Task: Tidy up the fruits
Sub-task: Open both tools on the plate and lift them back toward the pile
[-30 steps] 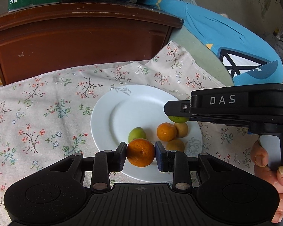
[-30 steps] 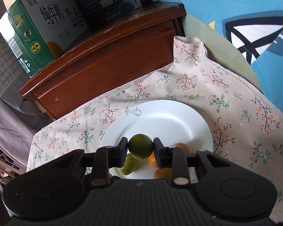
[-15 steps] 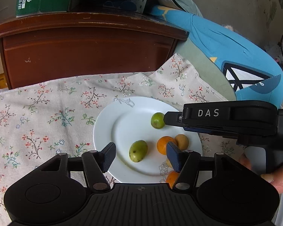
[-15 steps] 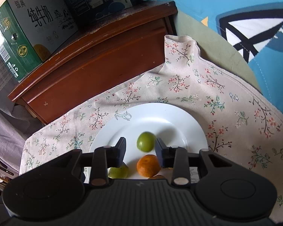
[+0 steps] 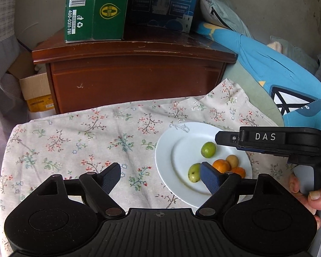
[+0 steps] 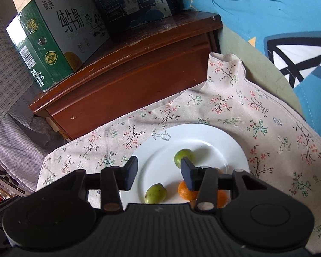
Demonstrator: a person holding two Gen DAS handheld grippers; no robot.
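Left wrist view: the left gripper [image 5: 160,176] is hanging over the floral cloth [image 5: 79,141], its jaws having just been opening and now standing wide with nothing between them. Five fruits [image 5: 219,165] are lying on the white plate [image 5: 167,154].

Right wrist view: the right gripper [image 6: 159,172] is hovering over the plate [image 6: 214,141], jaws just parted and empty, a green fruit [image 6: 183,157] sitting free beyond them.

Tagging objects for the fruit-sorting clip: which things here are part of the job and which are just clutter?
Job:
- white plate
- round green fruit
- oval green fruit
- two oranges
- brownish fruit
- left gripper and right gripper, both open and empty, jaws just opened

Clutter:
- floral cloth
- wooden cabinet
- green carton
- dark blue box
- blue cushion
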